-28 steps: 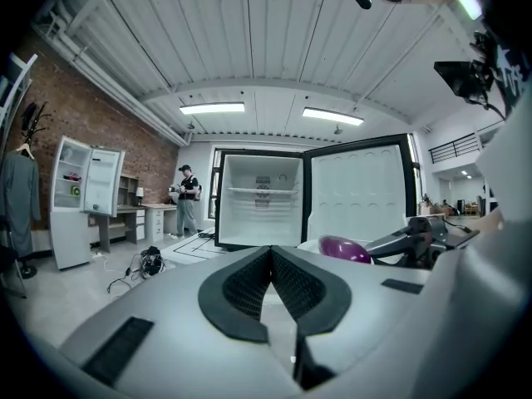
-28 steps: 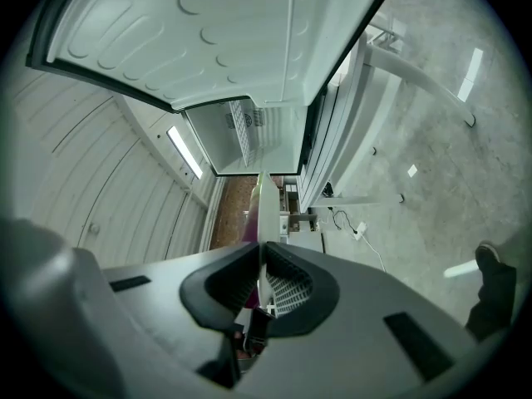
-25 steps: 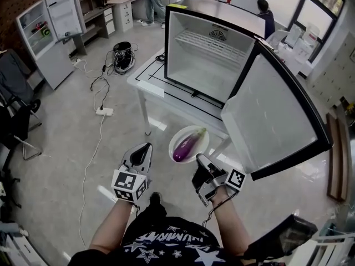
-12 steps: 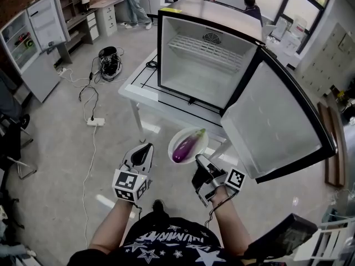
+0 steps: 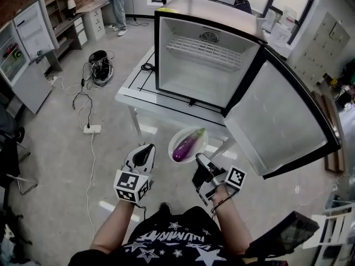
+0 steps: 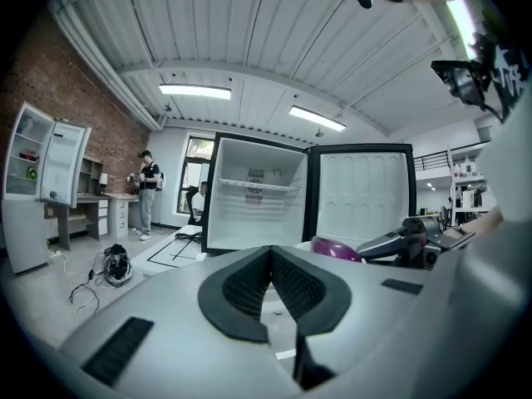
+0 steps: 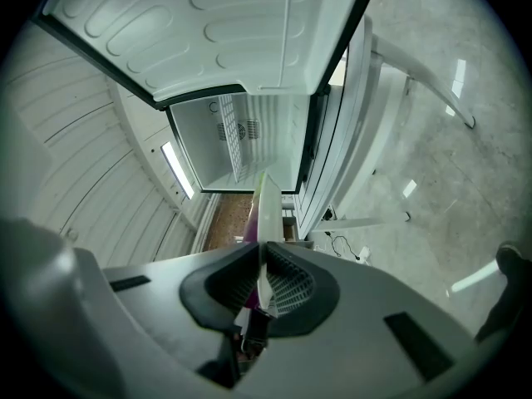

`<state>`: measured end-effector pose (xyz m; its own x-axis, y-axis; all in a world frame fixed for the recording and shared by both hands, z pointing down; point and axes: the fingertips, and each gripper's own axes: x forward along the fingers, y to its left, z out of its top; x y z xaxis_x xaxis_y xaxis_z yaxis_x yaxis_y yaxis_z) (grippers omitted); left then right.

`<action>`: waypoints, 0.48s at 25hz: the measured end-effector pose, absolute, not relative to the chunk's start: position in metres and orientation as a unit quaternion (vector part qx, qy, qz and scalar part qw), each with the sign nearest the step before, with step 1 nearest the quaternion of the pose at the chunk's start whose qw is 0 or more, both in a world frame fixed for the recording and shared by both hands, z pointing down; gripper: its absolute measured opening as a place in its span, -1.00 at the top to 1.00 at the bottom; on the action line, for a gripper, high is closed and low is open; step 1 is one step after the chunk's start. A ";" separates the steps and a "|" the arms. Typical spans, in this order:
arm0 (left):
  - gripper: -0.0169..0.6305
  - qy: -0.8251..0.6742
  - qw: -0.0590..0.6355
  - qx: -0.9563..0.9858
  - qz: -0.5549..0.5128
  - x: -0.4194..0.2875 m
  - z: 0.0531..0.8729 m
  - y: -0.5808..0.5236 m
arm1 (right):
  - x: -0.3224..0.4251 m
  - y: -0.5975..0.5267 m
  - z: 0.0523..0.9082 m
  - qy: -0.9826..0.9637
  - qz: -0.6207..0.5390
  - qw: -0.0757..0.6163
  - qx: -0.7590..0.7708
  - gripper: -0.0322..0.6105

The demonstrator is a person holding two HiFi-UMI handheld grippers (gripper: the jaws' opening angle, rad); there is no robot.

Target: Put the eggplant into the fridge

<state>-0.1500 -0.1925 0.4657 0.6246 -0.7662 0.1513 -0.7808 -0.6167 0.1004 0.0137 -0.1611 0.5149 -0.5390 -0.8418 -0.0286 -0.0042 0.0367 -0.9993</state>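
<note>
The eggplant [image 5: 187,144] rests on a white plate [image 5: 177,136] clamped at its near rim by the right tool [image 5: 198,158] — the left tool [image 5: 143,153] is closed together, empty — and could be rolled off if the plate is tilted toward the open fridge [image 5: 205,54].

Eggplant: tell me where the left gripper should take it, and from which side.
Best grip the eggplant at its middle, across its width, from above on the left. It lies slanted on the plate, stem toward the fridge, and the right gripper clamps the plate's near rim. The left gripper is shut; open it first.
</note>
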 end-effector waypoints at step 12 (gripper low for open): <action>0.92 -0.436 0.095 0.894 0.041 -0.159 0.476 -0.217 | 0.018 -0.189 0.517 0.629 -0.605 0.350 -0.341 0.83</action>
<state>-0.1589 -0.2169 0.4756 0.6164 -0.7716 0.1570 -0.7874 -0.6018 0.1338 0.0179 -0.1890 0.5170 -0.5227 -0.8521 -0.0270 -0.0062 0.0355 -0.9993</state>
